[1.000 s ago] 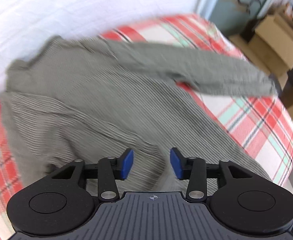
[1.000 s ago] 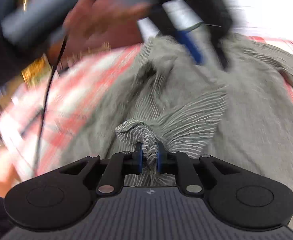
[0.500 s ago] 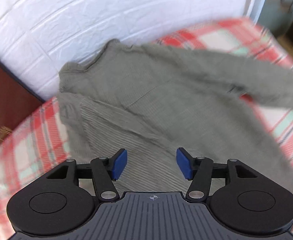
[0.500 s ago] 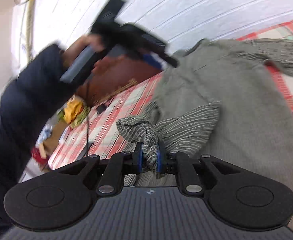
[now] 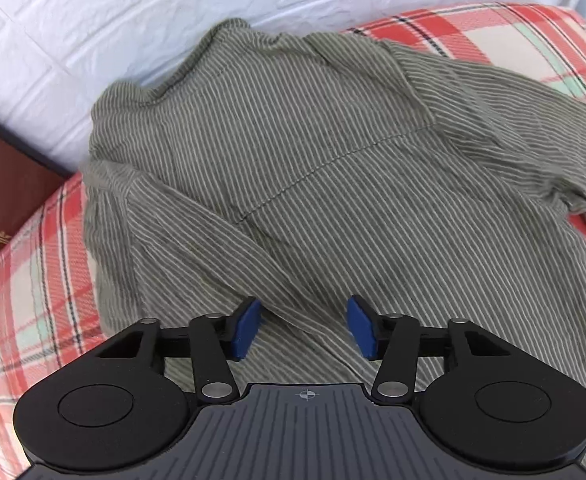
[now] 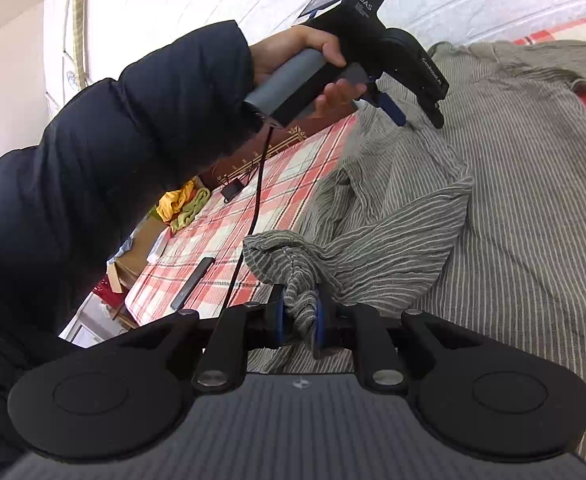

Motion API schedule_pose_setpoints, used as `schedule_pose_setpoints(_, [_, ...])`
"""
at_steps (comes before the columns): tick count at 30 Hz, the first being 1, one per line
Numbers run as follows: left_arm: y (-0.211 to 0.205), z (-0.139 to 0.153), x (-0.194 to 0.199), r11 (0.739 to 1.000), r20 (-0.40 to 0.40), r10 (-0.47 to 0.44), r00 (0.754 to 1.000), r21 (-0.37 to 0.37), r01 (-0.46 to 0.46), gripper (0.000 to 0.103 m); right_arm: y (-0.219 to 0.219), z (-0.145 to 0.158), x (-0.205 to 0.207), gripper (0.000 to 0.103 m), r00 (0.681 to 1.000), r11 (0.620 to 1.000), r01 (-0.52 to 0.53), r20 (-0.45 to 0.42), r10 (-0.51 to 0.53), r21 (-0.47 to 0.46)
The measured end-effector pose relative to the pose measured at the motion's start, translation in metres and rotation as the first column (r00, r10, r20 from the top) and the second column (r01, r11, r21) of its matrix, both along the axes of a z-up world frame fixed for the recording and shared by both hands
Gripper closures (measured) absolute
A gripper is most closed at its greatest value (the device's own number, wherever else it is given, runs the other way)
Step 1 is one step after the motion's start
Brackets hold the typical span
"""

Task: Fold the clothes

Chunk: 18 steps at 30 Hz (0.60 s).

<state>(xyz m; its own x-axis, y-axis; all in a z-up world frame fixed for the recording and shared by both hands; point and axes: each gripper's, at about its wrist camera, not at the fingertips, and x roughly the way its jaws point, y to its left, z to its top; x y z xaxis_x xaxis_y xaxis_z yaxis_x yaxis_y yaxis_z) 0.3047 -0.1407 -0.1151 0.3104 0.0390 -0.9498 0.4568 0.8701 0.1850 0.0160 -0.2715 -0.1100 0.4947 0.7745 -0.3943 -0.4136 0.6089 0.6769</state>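
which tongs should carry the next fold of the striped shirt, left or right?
Right. The right tongs are already shut on a bunched bit of the striped shirt, ready to pull it across. The left tongs are open and empty above the shirt's upper part, better placed to pin it.

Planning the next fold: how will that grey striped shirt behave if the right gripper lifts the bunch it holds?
The striped shirt looks thin and floppy: it bunches between the right gripper's shut jaws. It would likely drape, not hold shape. Probably light, so it may drag across the plaid bedcover.
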Motion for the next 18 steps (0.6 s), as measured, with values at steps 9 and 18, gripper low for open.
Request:
schedule_pose_setpoints(9, [0.047,0.043,0.006,0.958,0.033,0.053,0.998,-0.284,-0.042,0.103,-0.006,0.012,0.009,0.086,1.000,1.000,-0.001,0.027,0.001,-0.013])
schedule_pose_setpoints(18, [0.158,0.082,0.001,0.803,0.034,0.205,0.978,-0.577,-0.148,0.103,0.037,0.047,0.007,0.085,0.963,0.970,-0.180,0.174,0.208,-0.162])
